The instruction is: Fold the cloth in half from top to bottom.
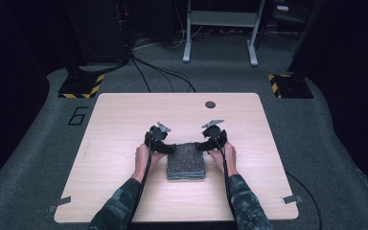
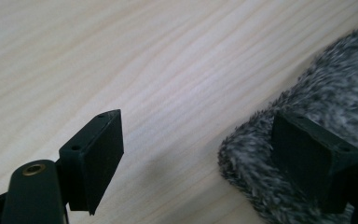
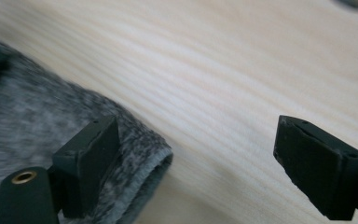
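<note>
Two grippers, left gripper (image 1: pixel 168 149) and right gripper (image 1: pixel 202 145), are poised with fingers apart at the far corners of a folded grey fuzzy cloth (image 1: pixel 186 161) on the pale wooden worktop (image 1: pixel 124 120); nothing is gripped yet.

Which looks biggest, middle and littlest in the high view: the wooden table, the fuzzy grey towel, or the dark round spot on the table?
1. Wooden table, by far the largest.
2. Fuzzy grey towel, folded in the middle of the table.
3. Dark round spot, tiny, near the table's far edge.

Left tongs (image 1: pixel 168 149) jaws wide apart, right tongs (image 1: pixel 202 145) likewise, both hands low, angled inward
</note>
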The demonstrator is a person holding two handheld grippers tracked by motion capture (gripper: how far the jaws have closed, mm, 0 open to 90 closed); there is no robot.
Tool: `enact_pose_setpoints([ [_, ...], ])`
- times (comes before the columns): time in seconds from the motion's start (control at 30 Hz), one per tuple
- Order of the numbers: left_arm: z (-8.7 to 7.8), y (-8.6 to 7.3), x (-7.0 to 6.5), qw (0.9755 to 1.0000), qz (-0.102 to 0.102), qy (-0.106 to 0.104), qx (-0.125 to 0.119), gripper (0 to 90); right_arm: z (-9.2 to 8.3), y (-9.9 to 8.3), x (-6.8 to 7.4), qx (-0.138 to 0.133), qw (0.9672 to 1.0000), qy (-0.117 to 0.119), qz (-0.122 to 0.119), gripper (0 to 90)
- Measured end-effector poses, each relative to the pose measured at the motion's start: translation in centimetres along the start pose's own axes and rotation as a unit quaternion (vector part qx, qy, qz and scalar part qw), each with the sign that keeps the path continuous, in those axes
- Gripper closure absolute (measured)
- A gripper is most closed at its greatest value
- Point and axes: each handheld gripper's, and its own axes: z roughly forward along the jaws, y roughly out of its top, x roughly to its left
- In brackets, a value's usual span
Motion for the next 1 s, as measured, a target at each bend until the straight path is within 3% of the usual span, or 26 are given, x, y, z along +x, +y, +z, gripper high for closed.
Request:
enact_pose_setpoints([
  [0.1, 0.4, -0.5, 0.2, 1.0000, -0.009, -0.002, 0.003, 17.4, 1.3, -0.5, -0.1, 0.019, 0.9998, -0.003, 0.004, 13.8],
  [0.33, 0.6, -1.1, 0.7, 0.9998, -0.016, -0.010, -0.008, 16.5, 1.6, -1.0, -0.6, 0.016, 0.9998, -0.003, 0.008, 11.7],
  [0.43, -0.2, -1.1, 1.0, 0.9991, -0.032, -0.023, -0.014, 15.1, 0.9, -1.0, -0.5, 0.010, 0.9997, 0.006, 0.022, 12.0],
  [0.57, -2.2, -1.8, 0.7, 0.9978, -0.038, -0.045, -0.032, 14.7, -1.3, -1.3, -0.3, -0.015, 0.9997, 0.018, 0.012, 11.4],
  [0.67, -3.3, -2.9, -0.3, 0.9980, -0.015, -0.054, -0.029, 14.9, -2.6, -2.0, 0.4, -0.020, 0.9995, 0.025, 0.001, 11.1],
  [0.77, -3.1, -3.9, -1.2, 0.9992, 0.008, -0.037, -0.013, 15.3, -2.9, -3.0, 1.2, -0.012, 0.9995, 0.027, -0.014, 11.0],
  [0.9, -2.6, -4.3, -0.8, 0.9990, -0.001, -0.044, -0.011, 15.0, -1.9, -4.2, 1.8, 0.011, 0.9995, 0.026, -0.014, 10.7],
  [1.0, -3.5, -4.2, -0.7, 0.9989, -0.002, -0.041, -0.022, 14.5, -2.1, -4.5, 1.7, 0.003, 0.9994, 0.032, -0.011, 10.1],
])
